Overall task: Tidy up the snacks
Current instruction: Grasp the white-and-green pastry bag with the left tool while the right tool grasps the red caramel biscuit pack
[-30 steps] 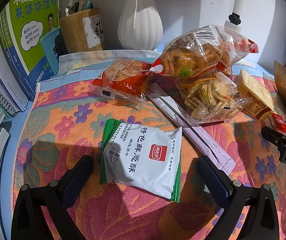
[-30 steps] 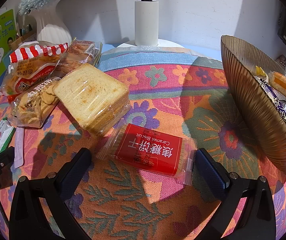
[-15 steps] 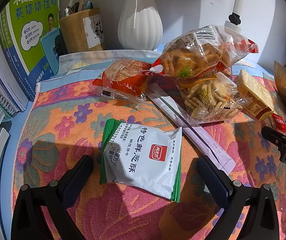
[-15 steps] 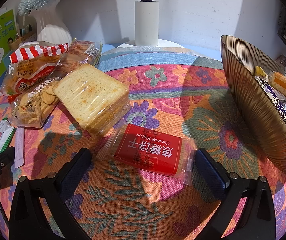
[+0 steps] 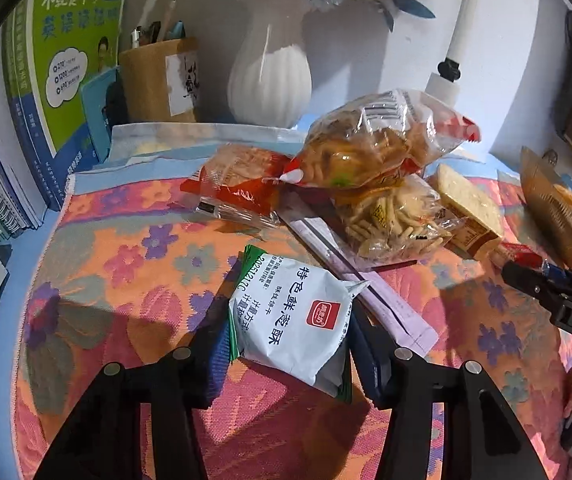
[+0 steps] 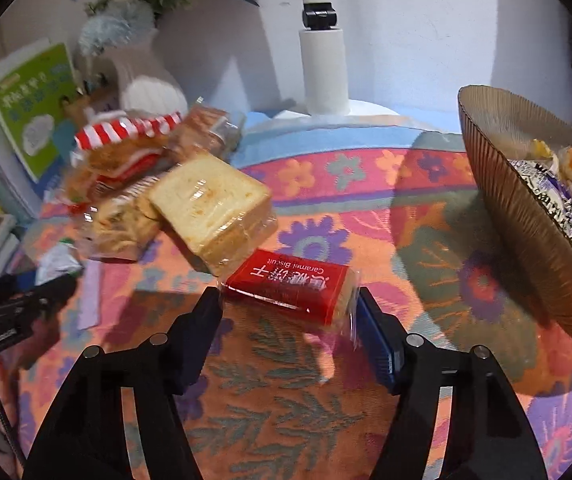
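My left gripper (image 5: 288, 344) is shut on a white and green snack packet (image 5: 296, 314) and holds it above the floral cloth. My right gripper (image 6: 288, 320) is shut on a red caramel biscuit pack (image 6: 290, 286), lifted a little off the cloth. A brown ribbed bowl (image 6: 526, 216) with several wrapped snacks stands to the right. Wrapped bread slices (image 6: 209, 204), a clear bag of fried sticks (image 5: 390, 216) and a red-striped snack bag (image 5: 378, 148) lie piled in the middle.
A white vase (image 5: 269, 80), a wooden pen holder (image 5: 157, 80) and standing books (image 5: 65, 68) line the back left. A white lamp post (image 6: 324, 68) stands at the back. A long purple sachet (image 5: 362, 280) and a red bread pack (image 5: 241, 184) lie on the cloth.
Both grippers have closed on their packs and lifted them. Both views have tilted up, with motion blur in the right wrist view.
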`<state>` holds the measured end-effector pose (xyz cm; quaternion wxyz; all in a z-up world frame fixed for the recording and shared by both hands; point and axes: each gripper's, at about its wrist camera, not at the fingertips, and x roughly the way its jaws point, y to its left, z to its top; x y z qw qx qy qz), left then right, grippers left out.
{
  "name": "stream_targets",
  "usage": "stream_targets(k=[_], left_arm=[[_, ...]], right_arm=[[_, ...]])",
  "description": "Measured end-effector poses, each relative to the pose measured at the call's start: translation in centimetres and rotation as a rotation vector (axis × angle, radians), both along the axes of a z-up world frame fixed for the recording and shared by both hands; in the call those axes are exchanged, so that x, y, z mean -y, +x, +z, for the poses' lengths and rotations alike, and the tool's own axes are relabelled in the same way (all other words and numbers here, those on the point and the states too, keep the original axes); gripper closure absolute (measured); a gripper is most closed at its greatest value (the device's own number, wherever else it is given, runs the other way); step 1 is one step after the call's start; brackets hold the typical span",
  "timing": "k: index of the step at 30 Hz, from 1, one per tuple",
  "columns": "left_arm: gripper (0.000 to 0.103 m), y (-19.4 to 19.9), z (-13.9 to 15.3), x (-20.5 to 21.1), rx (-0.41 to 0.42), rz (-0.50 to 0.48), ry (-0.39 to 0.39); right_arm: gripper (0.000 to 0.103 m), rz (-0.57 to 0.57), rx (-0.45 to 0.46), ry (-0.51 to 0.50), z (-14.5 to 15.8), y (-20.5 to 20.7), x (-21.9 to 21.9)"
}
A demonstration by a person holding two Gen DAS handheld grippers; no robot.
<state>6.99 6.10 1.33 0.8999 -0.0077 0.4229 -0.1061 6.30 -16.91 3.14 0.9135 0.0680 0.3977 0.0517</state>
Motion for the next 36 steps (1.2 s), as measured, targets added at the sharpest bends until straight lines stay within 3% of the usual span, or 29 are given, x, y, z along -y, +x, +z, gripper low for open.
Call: stream_targets(k=[7, 14, 15, 16, 18, 20, 24, 26, 28, 29, 30, 32, 33, 35, 36], left_arm=[[0.051, 0.3, 0.0, -0.2, -0.002, 0.023, -0.027], [0.051, 0.3, 0.1, -0.8, 0.021, 0.040, -0.051], [0.051, 0.3, 0.1, -0.9, 0.020, 0.044, -0.054], [0.051, 0.3, 0.1, -1.0, 0.019, 0.045, -0.056], [0.051, 0.4, 0.0, -1.1, 0.015, 0.050, -0.059], [0.051, 0.5, -0.1, -1.2, 0.008, 0.053, -0.056], [0.051, 0.6, -0.1, -1.2, 0.008, 0.053, -0.053], [0.051, 0.6, -0.1, -1.2, 0.003, 0.054, -0.053], [0.051, 0.7, -0.1, -1.2, 0.000, 0.055, -0.054], [0.051, 0.7, -0.1, -1.2, -0.001, 0.054, -0.054], [0.051, 0.7, -0.1, -1.2, -0.001, 0.053, -0.054], [0.051, 0.8, -0.2, -1.2, -0.003, 0.052, -0.054], [0.051, 0.8, -0.2, -1.2, -0.004, 0.052, -0.054], [0.051, 0.8, -0.2, -1.2, -0.004, 0.052, -0.054], [0.051, 0.8, -0.2, -1.2, -0.003, 0.051, -0.054]], right_arm=[[0.038, 0.000, -0.003, 0.111, 0.0, 0.0, 1.0], [0.042, 0.006, -0.007, 0.298, -0.2, -0.1, 2.9], [0.070, 0.029, -0.004, 0.357, -0.2, -0.3, 3.2], [0.088, 0.045, -0.012, 0.397, -0.3, -0.2, 3.4], [0.089, 0.059, -0.028, 0.440, -0.7, 0.1, 3.3], [0.088, 0.051, -0.065, 0.412, -1.2, 0.5, 2.8], [0.088, 0.047, -0.067, 0.488, -1.6, 0.6, 3.3], [0.082, 0.023, -0.047, 0.539, -1.5, 0.2, 4.3], [0.059, -0.001, 0.009, 0.541, -0.7, -0.3, 4.9], [0.027, -0.003, 0.038, 0.525, -0.2, -0.6, 5.0], [0.002, -0.001, 0.067, 0.511, 0.3, -0.8, 4.9], [0.000, -0.023, 0.137, 0.450, 1.0, -1.3, 4.4], [0.000, -0.064, 0.139, 0.338, 1.1, -1.1, 3.8], [0.000, -0.082, 0.081, 0.125, 0.7, 0.6, 2.3], [0.000, -0.076, 0.053, 0.078, 0.4, 1.3, 1.8]])
